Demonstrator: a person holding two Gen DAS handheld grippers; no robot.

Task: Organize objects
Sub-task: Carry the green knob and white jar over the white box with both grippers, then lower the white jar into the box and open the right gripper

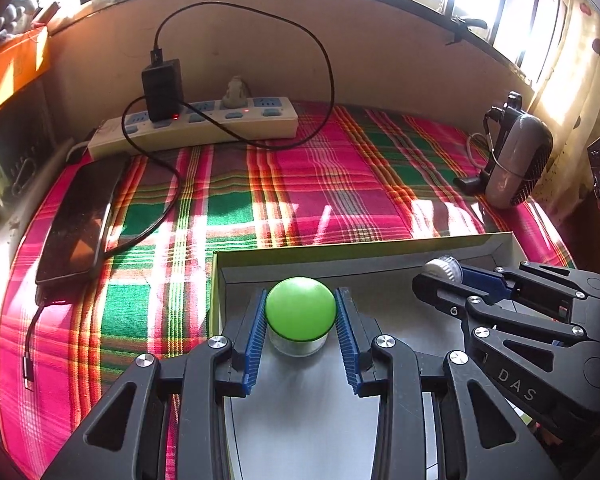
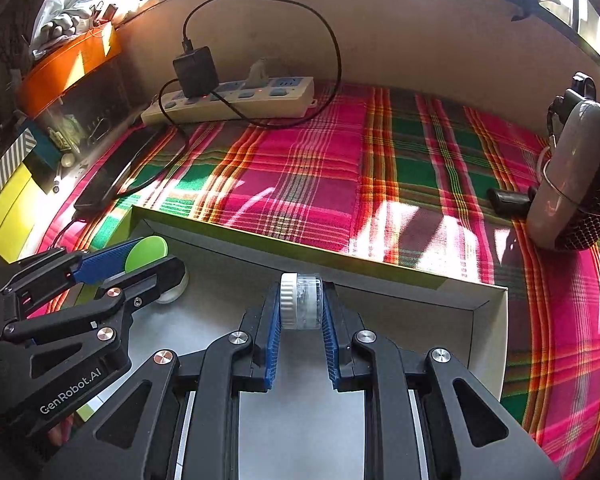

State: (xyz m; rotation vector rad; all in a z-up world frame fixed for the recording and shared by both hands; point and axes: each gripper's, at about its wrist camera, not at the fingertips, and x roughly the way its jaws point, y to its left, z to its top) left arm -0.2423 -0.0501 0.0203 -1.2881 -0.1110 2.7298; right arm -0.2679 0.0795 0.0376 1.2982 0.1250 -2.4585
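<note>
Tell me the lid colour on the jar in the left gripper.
Bright green lid on a clear jar, seen best in the left wrist view.

box (image 1: 380,254): near wall cut off by frame edge | green-lidded jar (image 1: 300,312): contents perhaps hidden by lid

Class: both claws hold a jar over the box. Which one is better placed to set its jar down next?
Left. Its claw holds the green-lidded jar upright; the right claw holds the white-capped jar sideways.

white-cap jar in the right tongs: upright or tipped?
Tipped: the white-cap jar lies sideways between the right tongs, cap facing left, over the box.
</note>
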